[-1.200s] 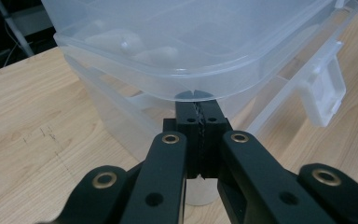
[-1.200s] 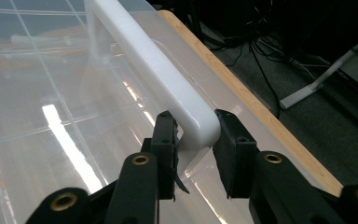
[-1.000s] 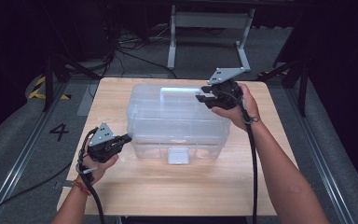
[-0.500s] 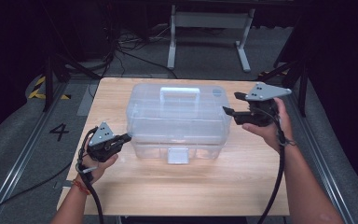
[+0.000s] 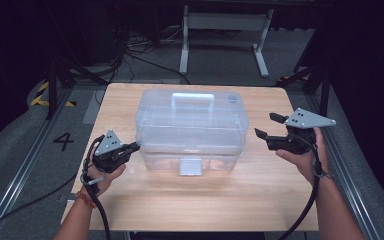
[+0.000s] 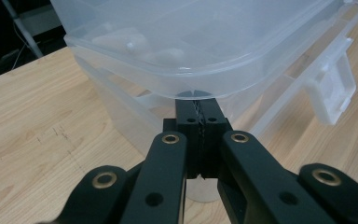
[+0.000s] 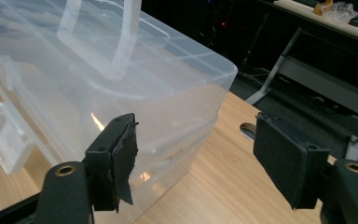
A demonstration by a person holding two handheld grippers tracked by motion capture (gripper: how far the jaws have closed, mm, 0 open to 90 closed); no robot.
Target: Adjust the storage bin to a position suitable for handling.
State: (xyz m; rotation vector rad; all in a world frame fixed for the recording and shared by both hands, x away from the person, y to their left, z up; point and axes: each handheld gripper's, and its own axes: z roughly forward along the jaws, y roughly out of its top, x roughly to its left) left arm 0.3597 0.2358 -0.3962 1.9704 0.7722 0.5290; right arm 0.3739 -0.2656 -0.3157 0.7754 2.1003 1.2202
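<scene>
**Clear plastic box between two grippers, one closed at its corner, one spread beside it**

The left gripper (image 5: 130,148) has its two black jaws pressed flat together, the ridged seam between them showing as a thin zigzag line in the left gripper view. Nothing sits between them. Their joined tip (image 6: 199,100) reaches just under the overhanging rim of the lid at the box's near left corner; whether it touches the plastic cannot be told. Brass-coloured rivets dot the matte black linkage arms behind the tip.

The right gripper (image 5: 271,126) is held to the right of the box, apart from it, with its jaws spread and nothing between them; they have just been opening. In the right gripper view its pads (image 7: 124,158) are dark, slightly frayed foam squares on blocky black fingers. A grey three-cornered plate (image 5: 309,119) rides on top.

The storage box (image 5: 190,132) stands near the middle of the table (image 5: 220,200), its lid on. It is translucent, milky plastic with rounded corners, a stepped rim and a moulded carrying handle (image 5: 193,99) lying flat on top. A white rectangular latch (image 5: 190,166) hangs at the centre of the near wall. Pale rounded shapes show faintly through the lid in the left gripper view.

The tabletop is light wood with straight, fine grain.
</scene>
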